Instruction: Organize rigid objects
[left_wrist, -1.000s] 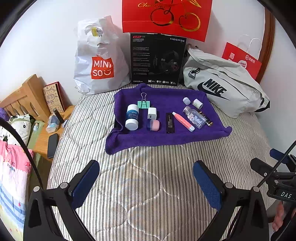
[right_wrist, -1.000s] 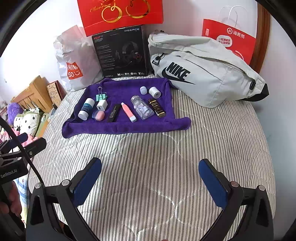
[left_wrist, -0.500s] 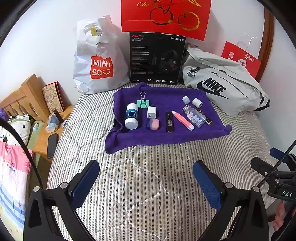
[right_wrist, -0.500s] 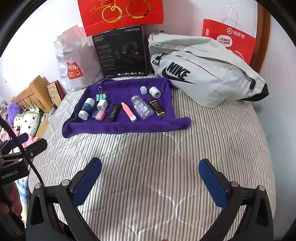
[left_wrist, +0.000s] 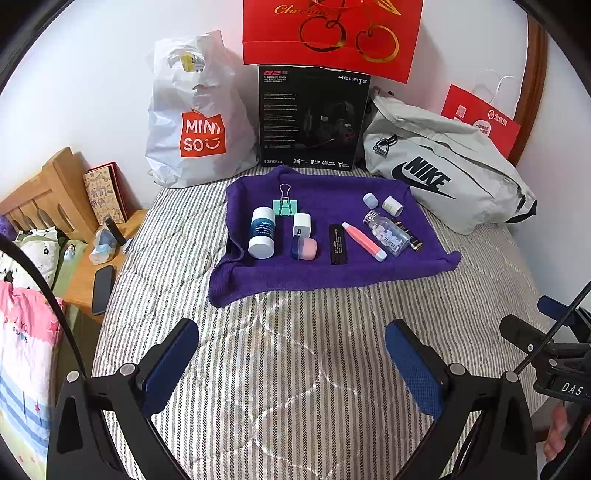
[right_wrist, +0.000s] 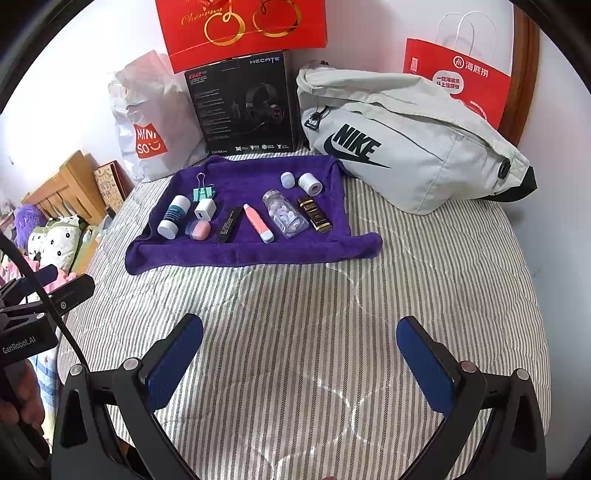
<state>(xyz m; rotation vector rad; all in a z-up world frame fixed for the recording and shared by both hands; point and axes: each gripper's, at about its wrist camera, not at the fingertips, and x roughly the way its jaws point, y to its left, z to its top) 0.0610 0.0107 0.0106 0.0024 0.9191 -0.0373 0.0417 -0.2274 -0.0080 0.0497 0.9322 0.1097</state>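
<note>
A purple towel (left_wrist: 332, 275) (right_wrist: 236, 254) lies on the striped bed with several small items on it: a white-and-blue bottle (left_wrist: 261, 232) (right_wrist: 173, 216), a green binder clip (left_wrist: 284, 206), a white charger cube (left_wrist: 301, 223), a pink jar (left_wrist: 304, 248), a black stick (left_wrist: 338, 243), a pink tube (left_wrist: 364, 236) (right_wrist: 258, 223), a clear pill bottle (left_wrist: 386, 232) (right_wrist: 290, 214), a dark gold-trimmed box (right_wrist: 314, 214) and two small white caps (left_wrist: 382, 203). My left gripper (left_wrist: 291, 363) and right gripper (right_wrist: 299, 363) both hover open over bare bedding, well short of the towel.
Against the wall stand a Miniso bag (left_wrist: 195, 122), a black headset box (left_wrist: 312, 118), a grey Nike bag (right_wrist: 406, 144) and red paper bags (right_wrist: 461, 81). A wooden bedside shelf (left_wrist: 88, 266) with a phone sits left of the bed.
Both views have barely shifted; the towel and its items lie as before and both grippers stay open.
</note>
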